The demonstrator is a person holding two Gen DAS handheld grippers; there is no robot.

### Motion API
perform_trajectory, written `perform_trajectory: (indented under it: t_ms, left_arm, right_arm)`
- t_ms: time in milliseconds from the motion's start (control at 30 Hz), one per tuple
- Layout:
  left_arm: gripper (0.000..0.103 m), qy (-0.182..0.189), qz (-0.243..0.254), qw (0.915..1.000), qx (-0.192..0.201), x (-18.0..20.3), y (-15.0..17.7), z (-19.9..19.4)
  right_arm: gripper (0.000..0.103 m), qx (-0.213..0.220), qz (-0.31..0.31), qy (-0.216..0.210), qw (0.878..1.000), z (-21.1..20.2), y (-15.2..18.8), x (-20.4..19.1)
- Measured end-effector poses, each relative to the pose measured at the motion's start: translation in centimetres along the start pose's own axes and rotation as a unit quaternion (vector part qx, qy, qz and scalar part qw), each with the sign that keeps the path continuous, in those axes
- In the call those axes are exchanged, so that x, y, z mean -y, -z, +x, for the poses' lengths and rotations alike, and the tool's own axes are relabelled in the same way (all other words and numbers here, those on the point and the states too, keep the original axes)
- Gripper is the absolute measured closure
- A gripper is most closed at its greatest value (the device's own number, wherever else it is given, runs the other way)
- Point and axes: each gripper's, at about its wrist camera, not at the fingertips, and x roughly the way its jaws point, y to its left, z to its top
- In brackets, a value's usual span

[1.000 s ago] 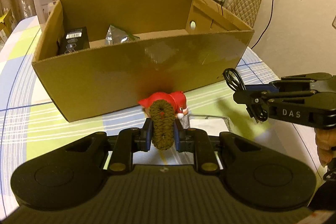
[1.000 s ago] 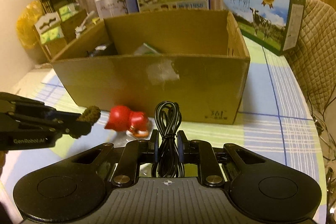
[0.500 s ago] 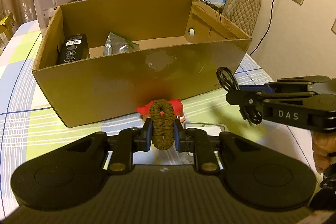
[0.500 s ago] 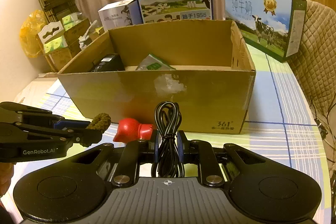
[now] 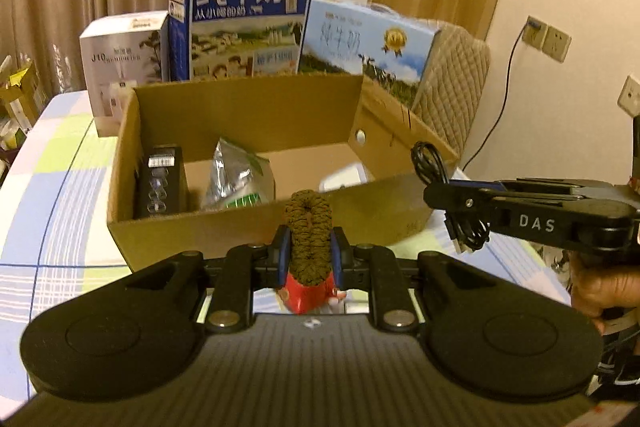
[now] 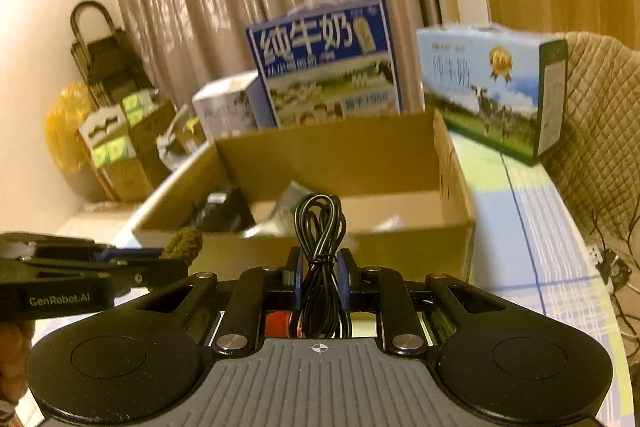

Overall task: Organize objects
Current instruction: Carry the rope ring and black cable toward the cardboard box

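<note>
My left gripper (image 5: 307, 247) is shut on a brown braided rope loop (image 5: 307, 227), held upright just before the near wall of the open cardboard box (image 5: 124, 155). To its right, my right gripper (image 5: 452, 197) is shut on a black coiled cable (image 5: 430, 163) near the box's right corner. In the right wrist view the cable (image 6: 318, 231) stands between that gripper's (image 6: 319, 267) fingers, with the box (image 6: 452, 179) beyond. The left gripper (image 6: 172, 257) and rope (image 6: 184, 239) show at the left. A red toy (image 5: 304, 293) lies on the table below.
In the box lie a black packet (image 5: 160, 179), a silver-green pouch (image 5: 236, 179) and something white (image 5: 344, 181). Behind it stand two milk cartons (image 5: 244, 23) (image 5: 364, 43) and a white carton (image 5: 120, 59). A quilted chair (image 5: 452, 79) is at the right. A checked cloth (image 5: 56, 195) covers the table.
Both grippers have risen with the rope and the cable, so the views now look over the box's near wall into it. The red toy has dropped low behind the fingers.
</note>
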Motion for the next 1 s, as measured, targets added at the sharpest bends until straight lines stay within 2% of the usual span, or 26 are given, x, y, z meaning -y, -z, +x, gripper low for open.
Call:
perform_trajectory:
  t_ms: [267,400,567,667,1000]
  left_arm:
    - [0.087,-0.005,0.001,0.9999,0.013,-0.1,-2.7,0.3]
    - [0.087,0.001,-0.004,0.9999,0.01,-0.5,-4.7,2.0]
    - [0.087,-0.014,-0.019,0.9996,0.016,-2.1,-5.9,3.8]
    - [0.087,-0.024,-0.025,0.9993,0.015,-3.1,-6.1,4.5]
    - [0.087,-0.04,-0.026,0.9989,0.002,-4.7,-6.6,6.9]
  right_arm:
    - [0.089,0.018,0.0,0.002,1.0,-0.2,-2.1,-0.6]
    - [0.089,0.033,0.002,-0.001,0.999,0.7,-3.9,-1.0]
    - [0.089,0.056,-0.01,-0.001,0.998,2.3,-6.3,-1.9]
    - [0.089,0.052,-0.003,-0.013,0.999,4.0,-6.9,-1.8]
    - [0.089,0.028,0.002,0.007,1.0,7.7,-6.4,-0.4]
